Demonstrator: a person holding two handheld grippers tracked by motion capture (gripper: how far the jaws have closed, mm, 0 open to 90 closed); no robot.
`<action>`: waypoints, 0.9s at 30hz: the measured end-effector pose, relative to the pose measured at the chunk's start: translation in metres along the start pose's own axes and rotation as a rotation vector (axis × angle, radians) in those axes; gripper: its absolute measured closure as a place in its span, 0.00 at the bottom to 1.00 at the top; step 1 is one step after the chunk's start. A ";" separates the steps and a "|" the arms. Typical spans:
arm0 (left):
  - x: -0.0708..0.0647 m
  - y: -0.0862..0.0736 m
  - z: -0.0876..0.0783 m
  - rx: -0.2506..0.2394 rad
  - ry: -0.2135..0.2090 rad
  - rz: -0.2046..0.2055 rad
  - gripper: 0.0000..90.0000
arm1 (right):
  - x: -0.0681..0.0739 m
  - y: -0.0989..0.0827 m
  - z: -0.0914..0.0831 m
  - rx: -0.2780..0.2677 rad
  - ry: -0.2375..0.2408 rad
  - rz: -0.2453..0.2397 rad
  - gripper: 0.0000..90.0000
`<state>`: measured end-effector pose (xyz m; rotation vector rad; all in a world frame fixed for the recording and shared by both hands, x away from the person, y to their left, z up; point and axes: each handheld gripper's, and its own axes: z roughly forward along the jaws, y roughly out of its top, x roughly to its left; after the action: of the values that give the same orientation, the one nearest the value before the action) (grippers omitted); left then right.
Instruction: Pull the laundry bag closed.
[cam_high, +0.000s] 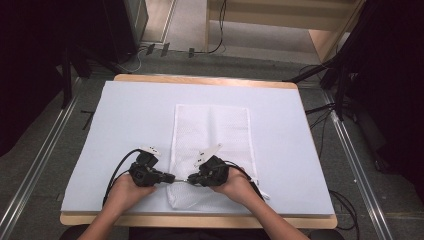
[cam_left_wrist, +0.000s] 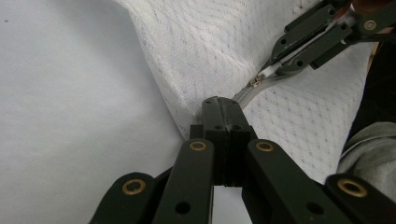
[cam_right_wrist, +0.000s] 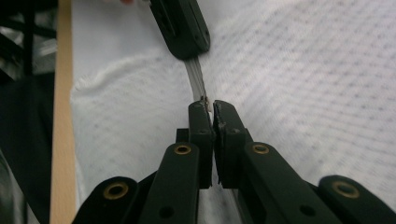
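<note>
One white mesh laundry bag (cam_high: 210, 150) lies flat on the desk (cam_high: 125, 115), its near end between two grippers. The left gripper (cam_high: 171, 177) is clamped on the zipper tape (cam_left_wrist: 247, 93); the right gripper (cam_high: 192, 180), facing it, pinches the small metal zipper pull (cam_left_wrist: 256, 82). The step likely goes best if the left holds firm while the right draws the pull straight along the tape, keeping it taut.

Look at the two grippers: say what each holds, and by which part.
The left gripper is shut on the zipper end at the edge of the white mesh bag. The right gripper is shut on the zipper pull.
</note>
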<state>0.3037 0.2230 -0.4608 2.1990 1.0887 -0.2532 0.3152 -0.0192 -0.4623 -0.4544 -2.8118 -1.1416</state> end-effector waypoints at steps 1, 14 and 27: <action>0.000 0.000 0.000 -0.001 -0.002 0.000 1.00 | 0.000 -0.001 0.000 0.014 -0.006 -0.012 0.99; 0.000 0.000 0.000 0.002 -0.002 0.002 1.00 | -0.001 -0.008 -0.012 0.022 -0.026 -0.017 0.99; 0.001 0.000 0.000 0.000 -0.003 0.004 1.00 | -0.009 -0.024 -0.042 0.025 -0.036 -0.005 0.99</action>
<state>0.3037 0.2239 -0.4610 2.2001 1.0832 -0.2546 0.3149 -0.0672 -0.4496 -0.4706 -2.8565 -1.1093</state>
